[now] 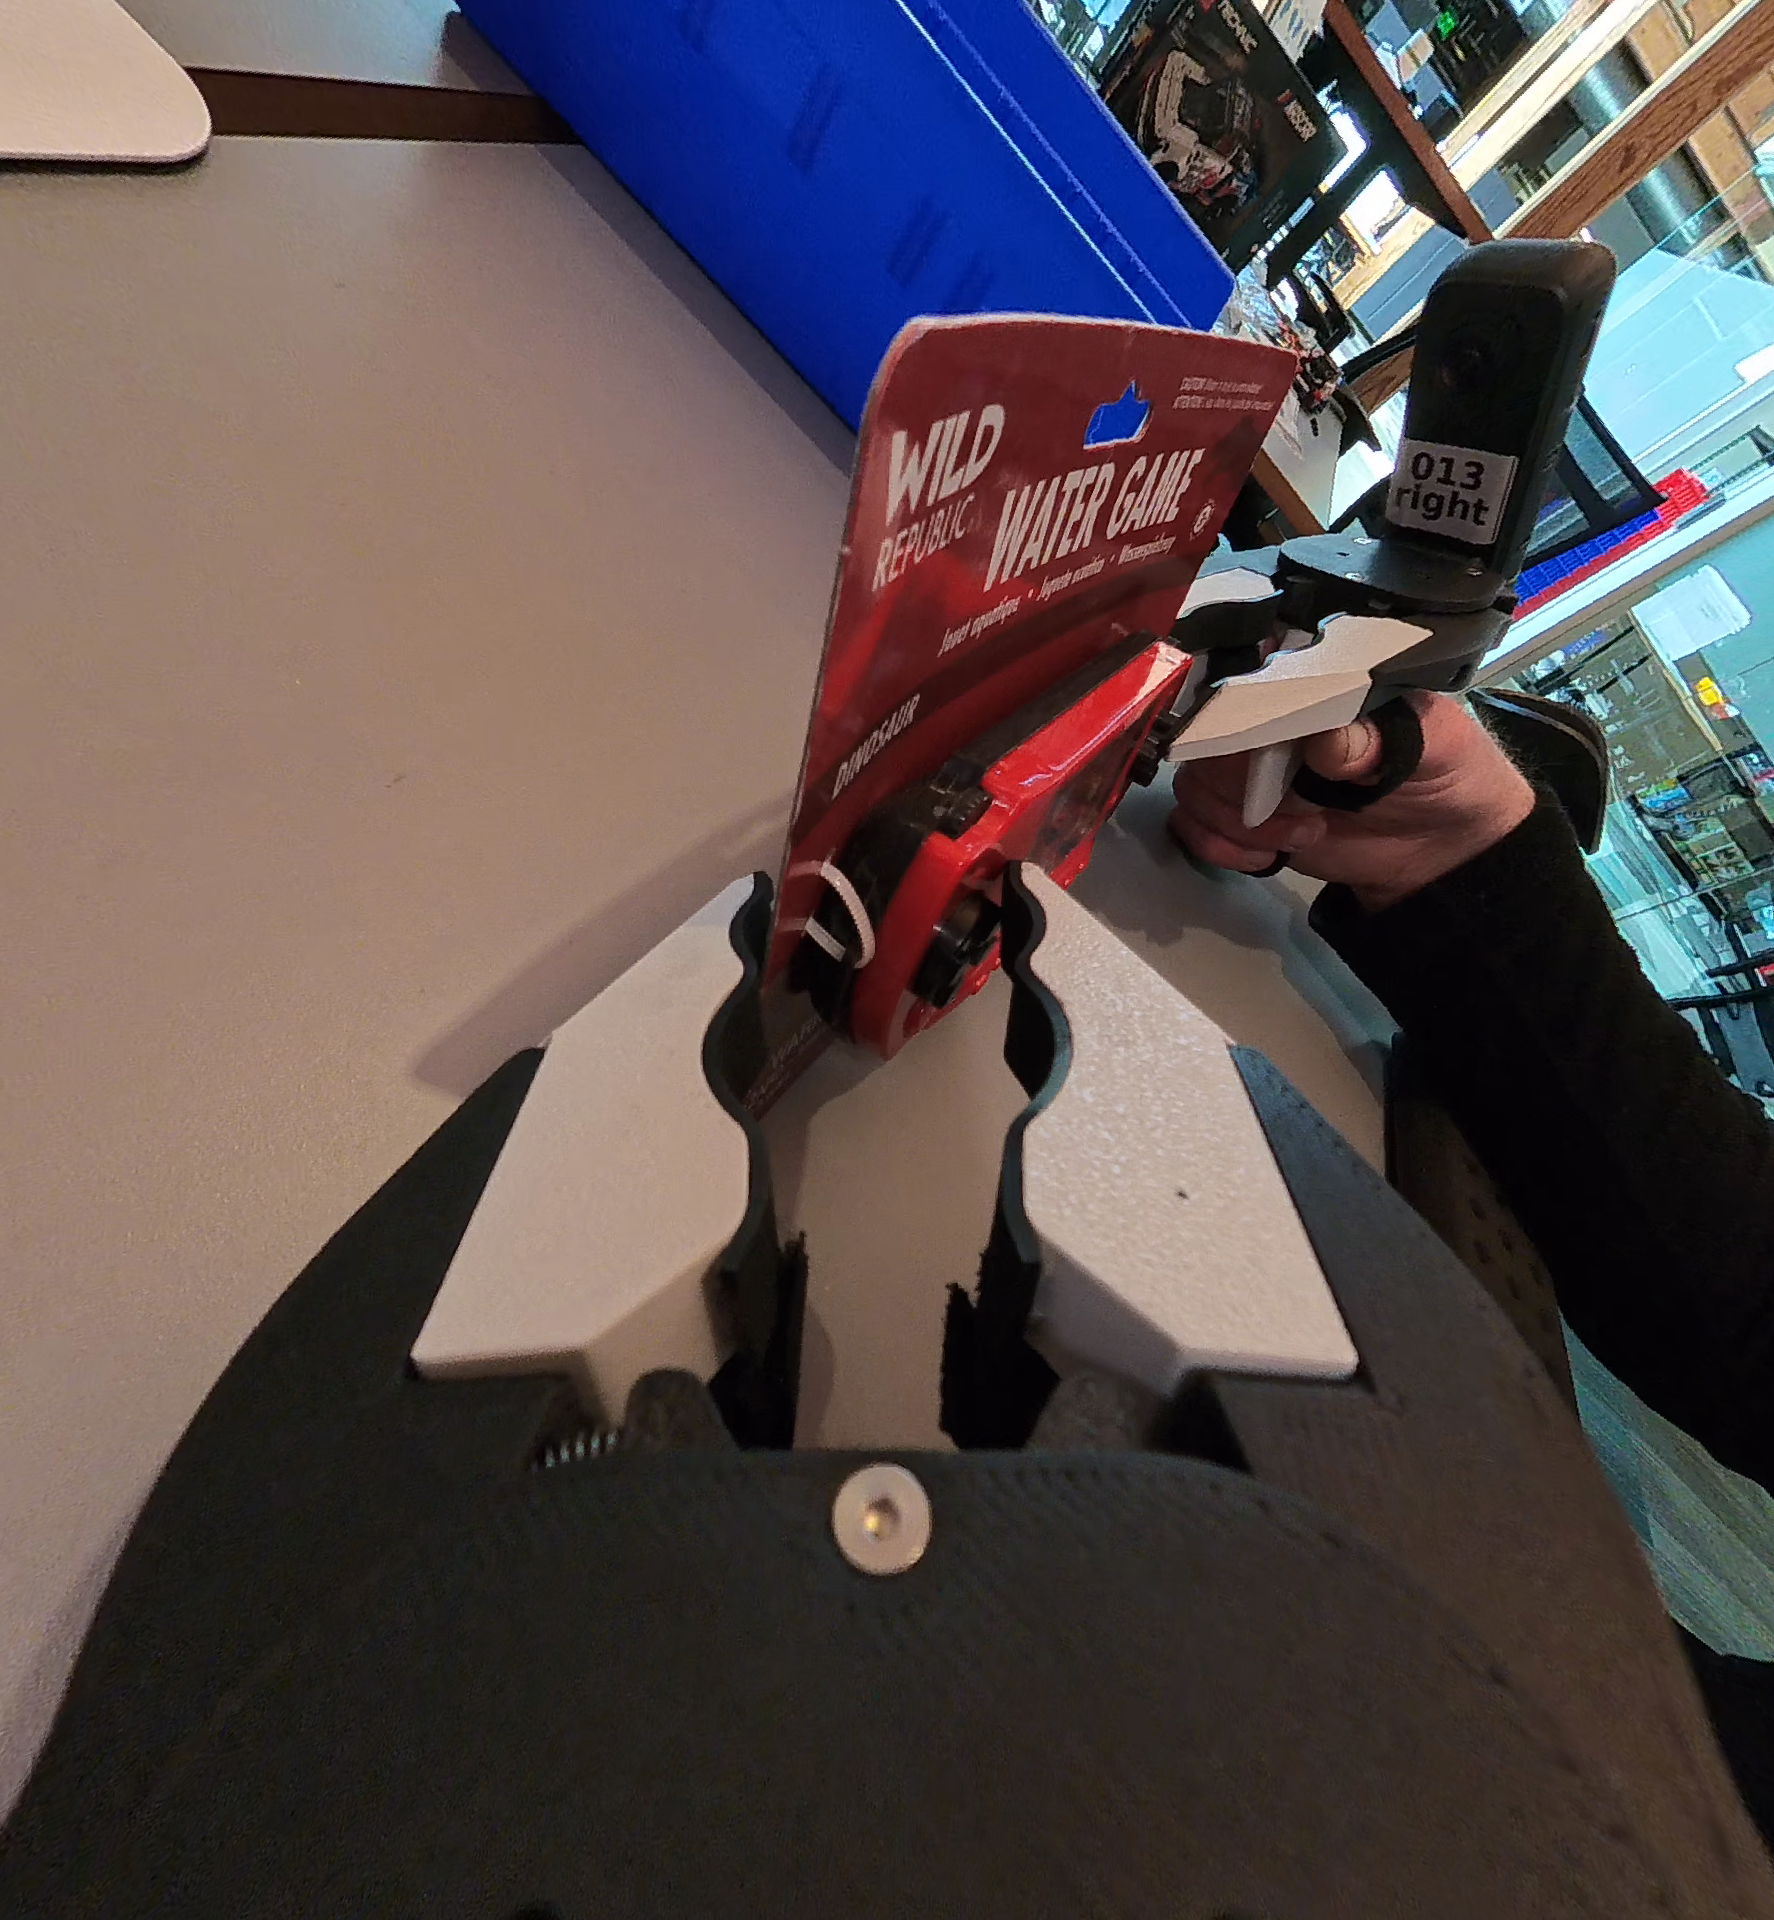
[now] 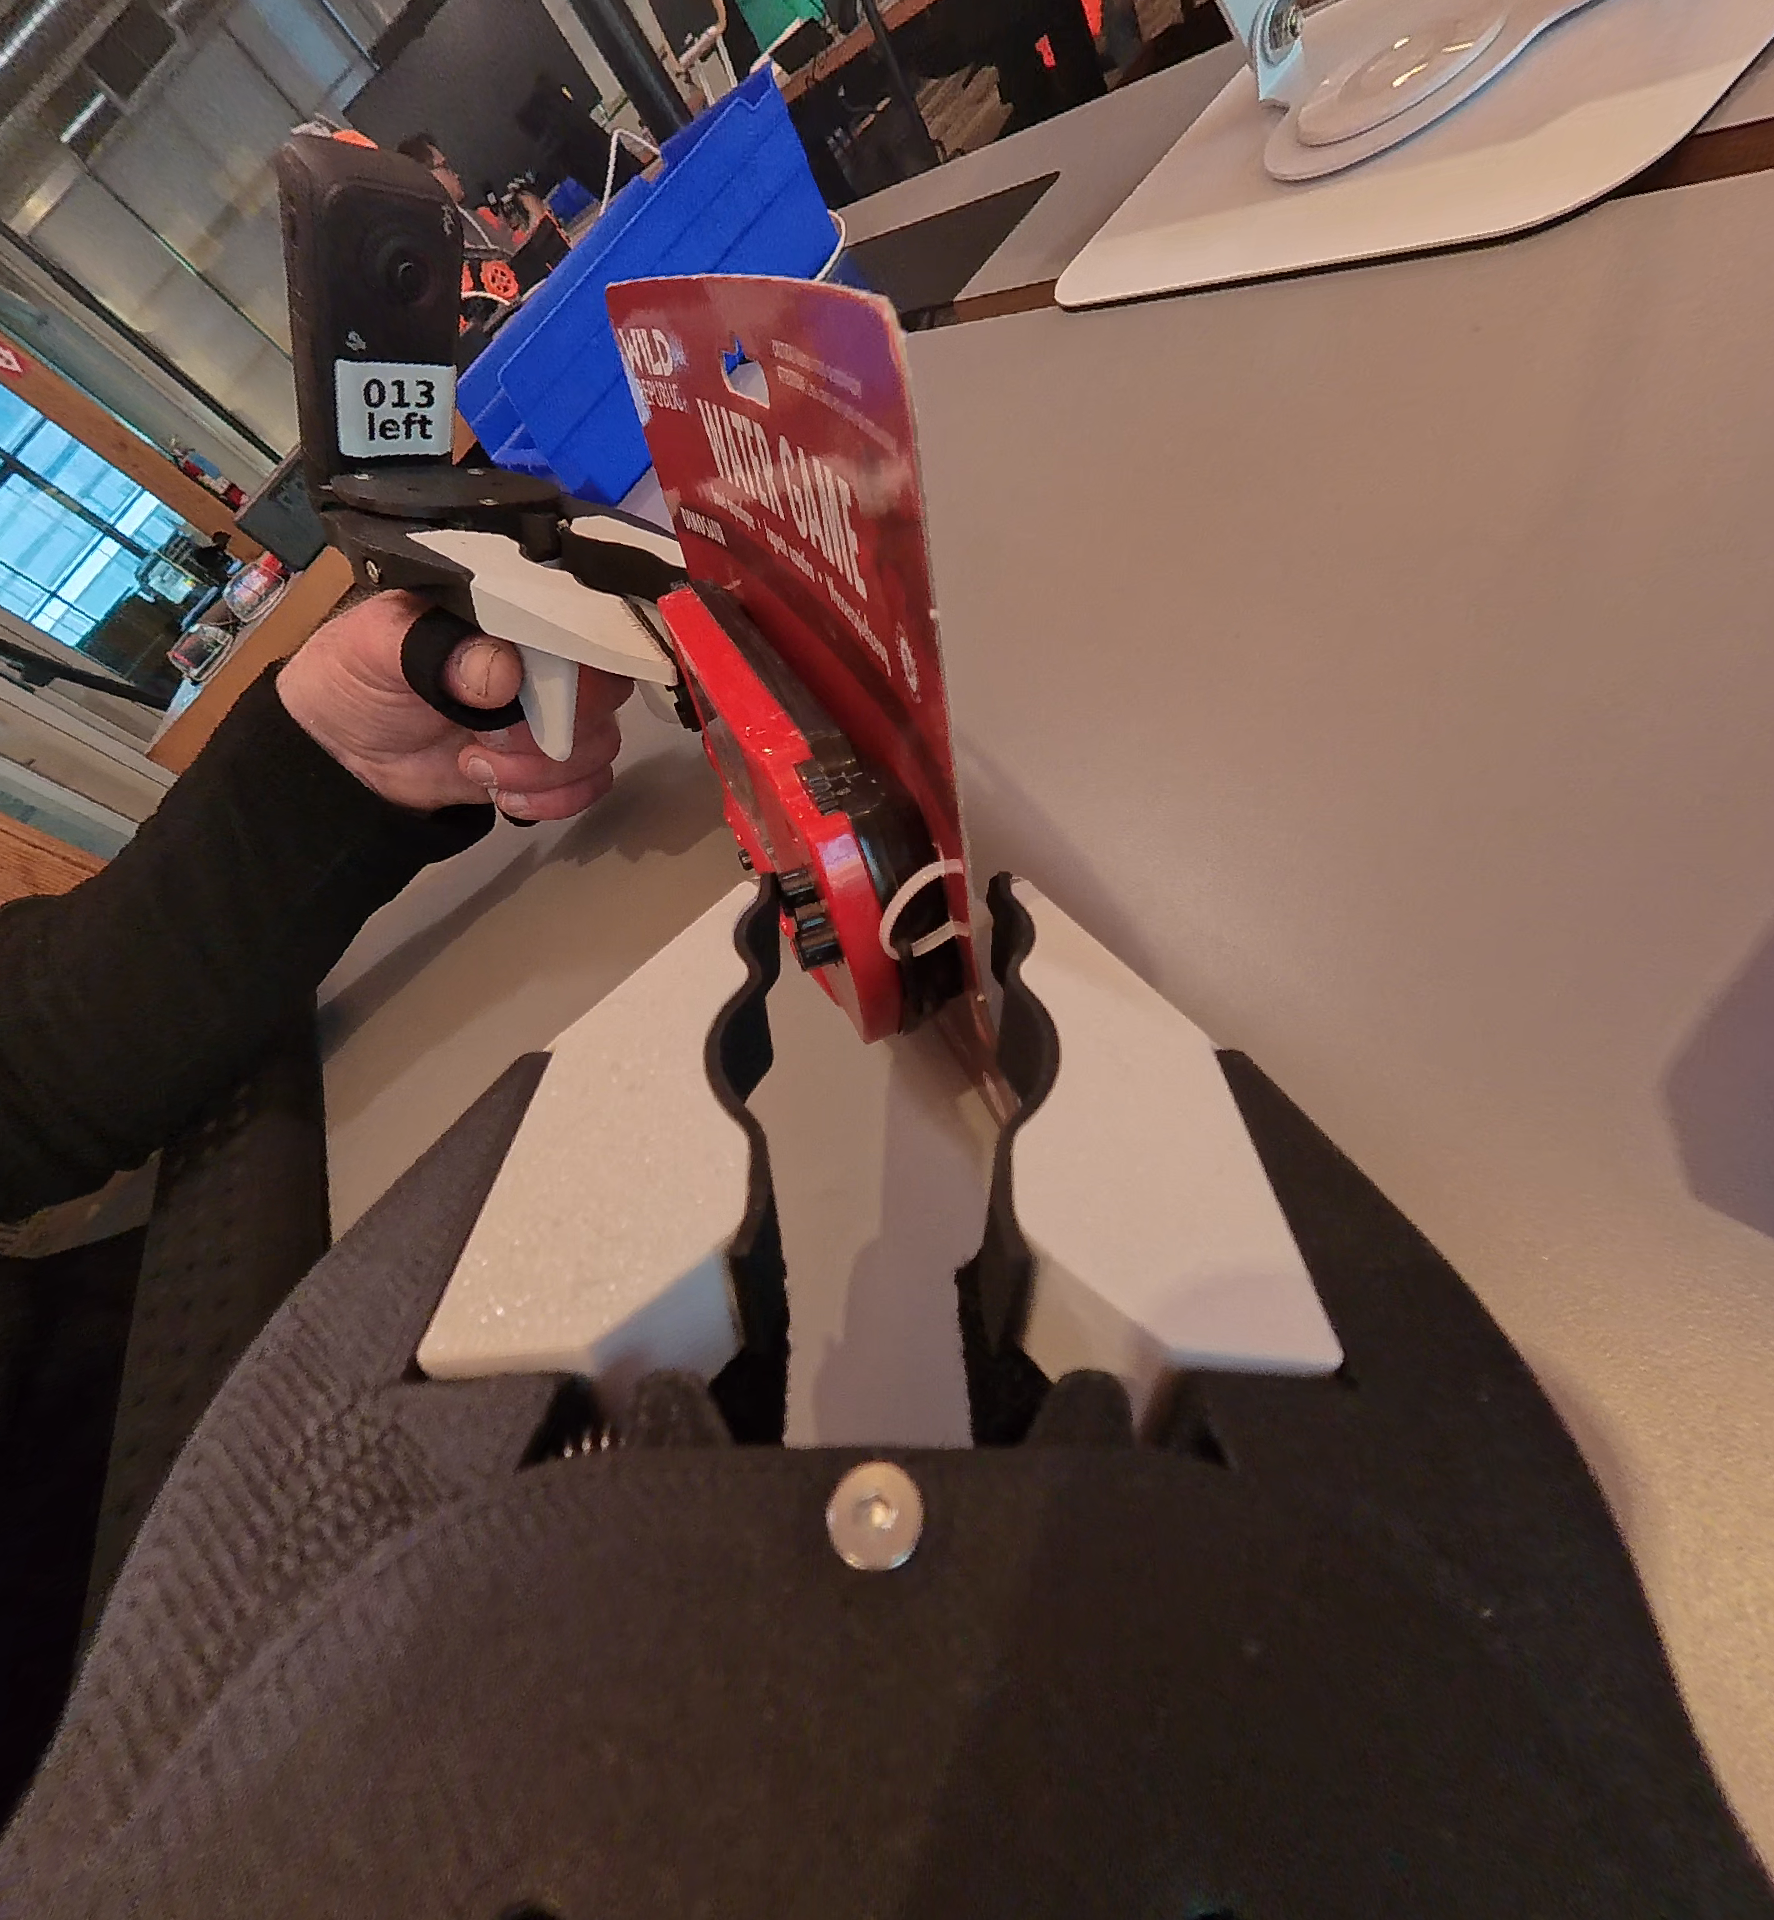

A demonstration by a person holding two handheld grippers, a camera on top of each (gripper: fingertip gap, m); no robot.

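Note:
A red handheld toy (image 1: 1028, 790) is tied with a white zip tie to a red backing card (image 1: 1018, 540). The pack stands on edge on the grey table (image 1: 239, 623). My left gripper (image 1: 888, 904) is shut on its near end, one finger on the card and the other on the toy. My right gripper (image 1: 1174, 675) grips the far end. In the right wrist view my right gripper (image 2: 881, 904) is shut on the toy (image 2: 758, 748) and card (image 2: 789, 468). The left gripper (image 2: 670, 613) holds the opposite end.
A blue plastic bin (image 1: 810, 156) stands on the table behind the pack; it also shows in the right wrist view (image 2: 654, 270). A white mat (image 2: 1382, 187) with a round white device (image 2: 1382, 94) lies farther off. A person's hand (image 1: 1382, 800) in a black sleeve holds each gripper.

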